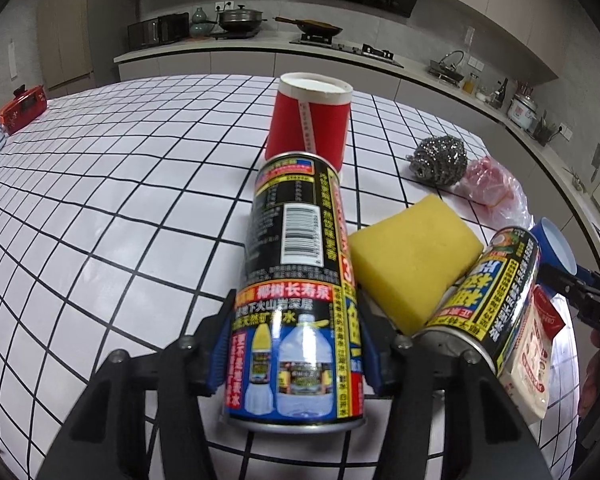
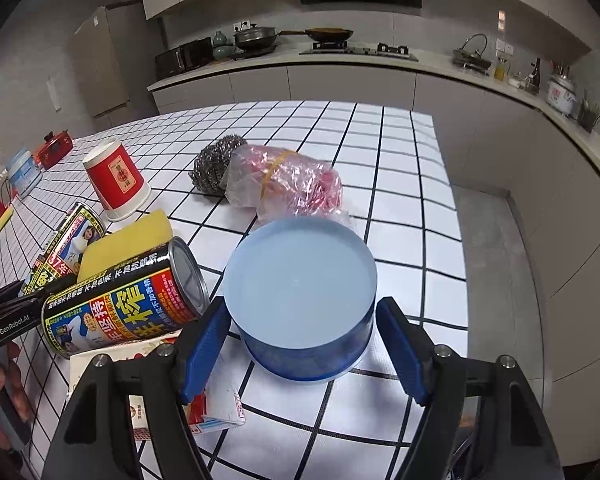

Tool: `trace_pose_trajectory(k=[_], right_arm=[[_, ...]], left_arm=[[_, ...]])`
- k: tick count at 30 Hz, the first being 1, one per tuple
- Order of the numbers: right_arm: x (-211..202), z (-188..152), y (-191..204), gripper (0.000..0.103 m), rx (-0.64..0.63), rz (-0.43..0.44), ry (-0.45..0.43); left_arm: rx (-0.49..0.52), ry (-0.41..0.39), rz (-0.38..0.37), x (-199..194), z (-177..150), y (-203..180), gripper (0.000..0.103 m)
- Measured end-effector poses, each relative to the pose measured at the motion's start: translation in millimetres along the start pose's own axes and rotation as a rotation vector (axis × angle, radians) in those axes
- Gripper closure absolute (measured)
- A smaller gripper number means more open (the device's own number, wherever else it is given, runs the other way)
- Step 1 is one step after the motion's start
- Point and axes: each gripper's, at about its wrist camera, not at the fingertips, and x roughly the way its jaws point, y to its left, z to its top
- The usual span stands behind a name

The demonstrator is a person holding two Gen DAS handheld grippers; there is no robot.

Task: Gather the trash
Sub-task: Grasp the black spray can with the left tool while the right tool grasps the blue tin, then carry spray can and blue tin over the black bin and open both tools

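Black-labelled drink can [image 1: 296, 296] lies on the gridded tablecloth [image 1: 100, 200], clamped between the left gripper [image 1: 296, 344] pads. The right gripper [image 2: 302, 340] stands wide around a blue cup [image 2: 300, 300], seemingly not touching it. Left of that lies a second can [image 2: 128, 300]; a yellow sponge [image 1: 412, 256] sits between the cans.

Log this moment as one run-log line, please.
left claw: shut on can | right claw: open around blue cup | second can: lying beside sponge
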Motion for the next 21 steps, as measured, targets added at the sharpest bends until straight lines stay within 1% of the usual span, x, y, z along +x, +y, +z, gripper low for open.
trace_pose_trajectory(k=[3, 5, 7, 12, 17, 21], right_arm=[[2, 1, 0, 0.028, -0.011, 0.014, -0.005], [-1, 1, 1, 0.028, -0.014, 0.025, -0.023], [-11, 2, 2, 0.028, -0.017, 0.031, -0.054], [-31, 2, 1, 0.028, -0.032, 0.037, -0.086], [-53, -5, -8, 0.028, -0.04, 0.034, -0.105], [-75, -15, -27, 0.028, -0.03, 0.018, -0.123]], left_arm=[[0.006, -0.005, -0.003, -1, 0, -1, 0.049], [0.005, -0.028, 0.004, -6, 0, -1, 0.05], [0.006, -0.057, 0.02, -15, 0, 0, 0.05], [-0.001, -0.1, 0.031, -39, -4, -3, 0.05], [0.011, -0.121, 0.011, -54, -8, -26, 0.05], [0.029, -0.148, -0.011, -65, -11, -52, 0.05]])
